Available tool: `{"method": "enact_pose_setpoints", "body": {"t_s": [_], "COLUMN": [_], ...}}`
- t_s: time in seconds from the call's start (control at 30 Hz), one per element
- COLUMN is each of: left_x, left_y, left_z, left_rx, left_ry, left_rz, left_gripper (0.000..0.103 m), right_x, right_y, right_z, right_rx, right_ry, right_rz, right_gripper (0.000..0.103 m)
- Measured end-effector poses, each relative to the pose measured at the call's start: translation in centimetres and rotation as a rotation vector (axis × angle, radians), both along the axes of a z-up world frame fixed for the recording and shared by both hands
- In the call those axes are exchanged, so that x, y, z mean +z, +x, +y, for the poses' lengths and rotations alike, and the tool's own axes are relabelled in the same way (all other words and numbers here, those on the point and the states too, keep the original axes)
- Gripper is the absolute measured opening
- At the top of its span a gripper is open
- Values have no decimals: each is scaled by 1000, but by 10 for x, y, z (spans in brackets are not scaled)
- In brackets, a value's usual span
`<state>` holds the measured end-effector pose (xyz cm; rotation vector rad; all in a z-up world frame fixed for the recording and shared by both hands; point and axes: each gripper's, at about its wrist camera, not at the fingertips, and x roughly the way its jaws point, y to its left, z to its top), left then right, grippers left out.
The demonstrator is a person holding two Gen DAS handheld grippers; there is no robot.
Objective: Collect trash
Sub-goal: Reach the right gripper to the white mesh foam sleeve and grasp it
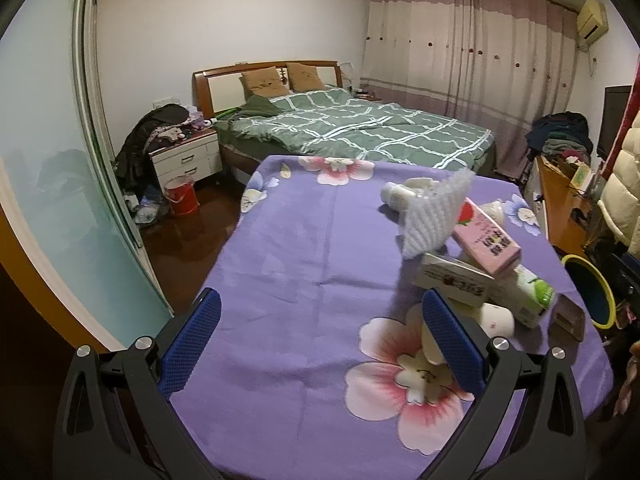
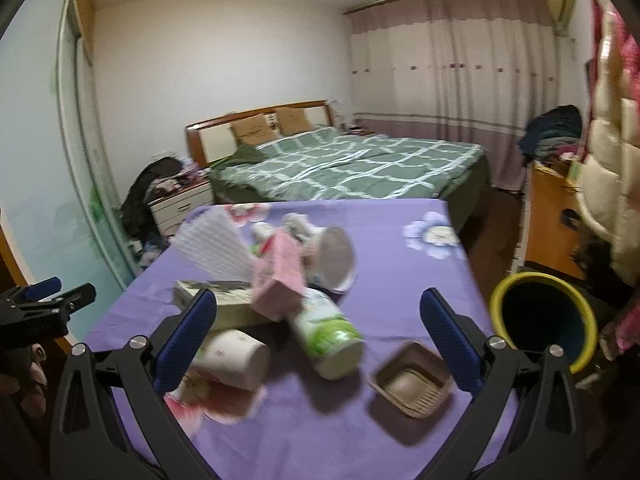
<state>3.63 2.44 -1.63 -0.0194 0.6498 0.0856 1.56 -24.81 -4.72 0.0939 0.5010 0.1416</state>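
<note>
Bedroom clutter frames your work: a table under a purple cloth (image 2: 400, 256) stands in front of the green bed (image 2: 360, 160), and every piece of trash appears to lie on that cloth yet, so you seem to be at the very start. Take the pile as your landmark. At its left edge sits a white foam sheet (image 2: 208, 248), propped up, with a flat box (image 2: 224, 304) just below it. Nearer you, a paper cup (image 2: 232, 356) lies on its side. At the pile's heart a pink carton (image 2: 280, 280) leans across a green-and-white carton (image 2: 328, 328), with another tipped cup (image 2: 336, 260) behind. Right of the pile, a small brown tray (image 2: 412, 380) sits apart. Farther right, off the table's edge, the yellow-rimmed bin (image 2: 540, 320) waits; its dark inside shows nothing you can make out. Your left gripper (image 1: 320, 332) hovers spread wide over bare cloth left of the pile, holding nothing. Your right gripper (image 2: 320, 336) is likewise released, with the green-and-white carton between its fingers but not pinched. By my reading, all the collecting is left to do.
</note>
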Motion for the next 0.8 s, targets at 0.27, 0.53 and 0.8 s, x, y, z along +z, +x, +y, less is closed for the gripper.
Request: {"method": "enact_pose_setpoints", "body": {"t_s": [0.27,0.53,0.8], "left_x": [-13,-22,-34], "left_y": [21,39,52], "left_z": [18,28,29], "left_rx": [9,4,-5], "left_ry": [-3,-16,-27], "left_rz": [41,64,91], "left_gripper": [99,99,99], "right_x": [0,-12,-21], "right_y": [48,106,131], "right_z": [63,115,137], "right_rx": [141,199,217], "right_ry": [3,-48,-111], "right_rz": [7,62,99], "right_gripper": [97,97,97]}}
